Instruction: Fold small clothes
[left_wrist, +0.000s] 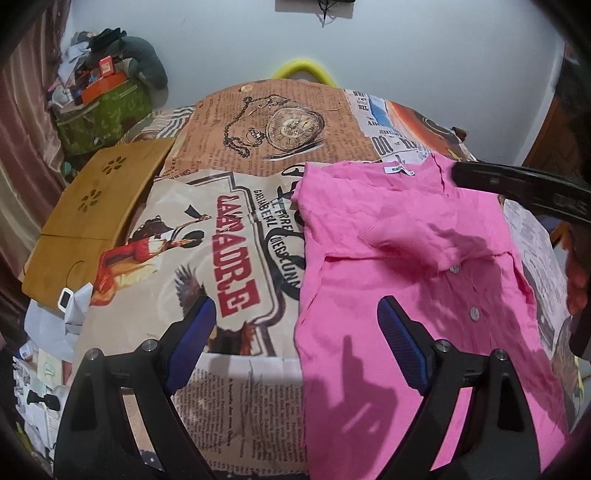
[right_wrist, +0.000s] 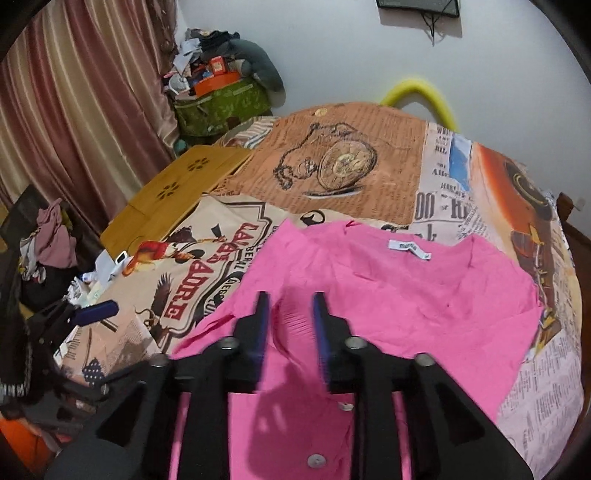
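Note:
A pink buttoned shirt (left_wrist: 406, 258) lies on the printed cloth of the table, collar label at the far side, with one sleeve folded in over the front. My left gripper (left_wrist: 295, 301) hangs open and wide over the shirt's left edge, nothing between its blue pads. In the right wrist view the shirt (right_wrist: 406, 288) fills the middle. My right gripper (right_wrist: 290, 299) stands partly open just above the folded sleeve, its pads apart from the fabric. The left gripper's blue pad (right_wrist: 98, 309) shows at the left of that view.
A newspaper-print cloth (right_wrist: 369, 206) covers the table. A wooden lap tray (left_wrist: 96, 206) lies at the left edge. Behind it stands a green bag piled with clutter (left_wrist: 103, 110), beside a curtain (right_wrist: 74, 110). A yellow tube (left_wrist: 306, 72) arches at the far side.

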